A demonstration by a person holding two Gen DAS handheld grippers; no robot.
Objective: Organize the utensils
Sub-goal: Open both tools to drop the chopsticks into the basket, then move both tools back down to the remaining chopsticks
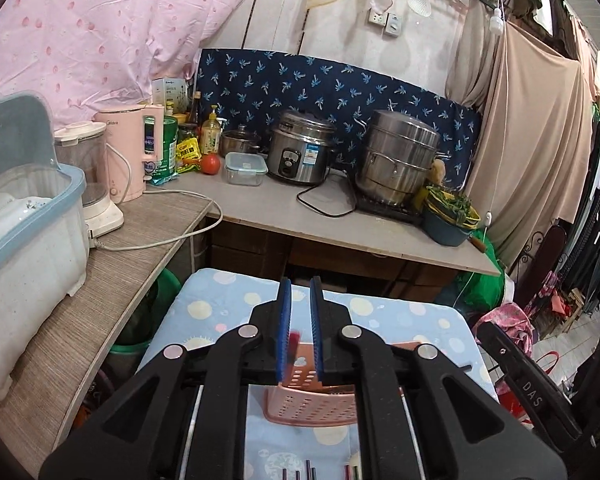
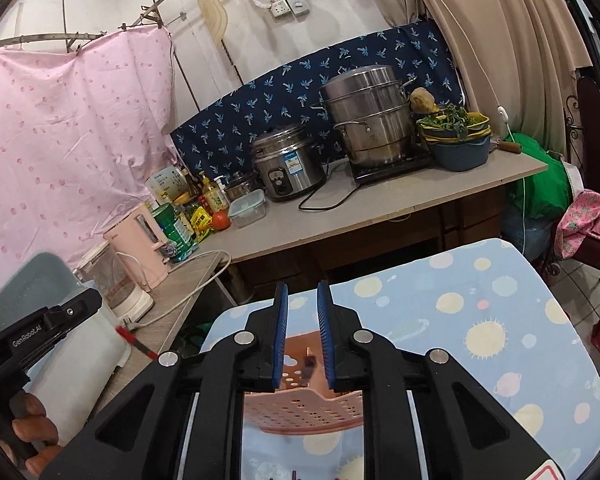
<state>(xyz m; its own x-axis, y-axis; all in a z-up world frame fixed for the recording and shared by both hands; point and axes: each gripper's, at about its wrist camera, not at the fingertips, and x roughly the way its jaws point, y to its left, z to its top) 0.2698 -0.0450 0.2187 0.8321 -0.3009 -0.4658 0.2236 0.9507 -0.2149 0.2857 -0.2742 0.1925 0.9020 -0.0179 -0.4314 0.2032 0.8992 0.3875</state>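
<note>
**A:** How should this step be done well, in your opinion?

**B:** I think the step is to drop utensils into the pink plastic basket with round holes (image 1: 312, 404). It lies on the light-blue cloth with pale dots (image 1: 228, 304), directly under both tools. The left gripper (image 1: 300, 292) has its blue pads pressed almost together. A small red piece is between them, but it is blurred, so I cannot tell if it is pinched. That piece should be over the inside of the basket, not over its rim, before the pads let go. The right gripper (image 2: 302, 292) has its pads a little apart. A dark blurred piece shows in the gap, and they do not seem to press on it.

**A:** And the thin coloured sticks (image 1: 308, 470)?

**B:** Only their ends show, at the near edge of the cloth. They probably wait to be sorted.

**A:** How are the hands posed?

**B:** Both tools point forward and tilt down toward the basket, side by side. On the left, a hand (image 2: 28, 428) is wrapped around its handle.
</note>
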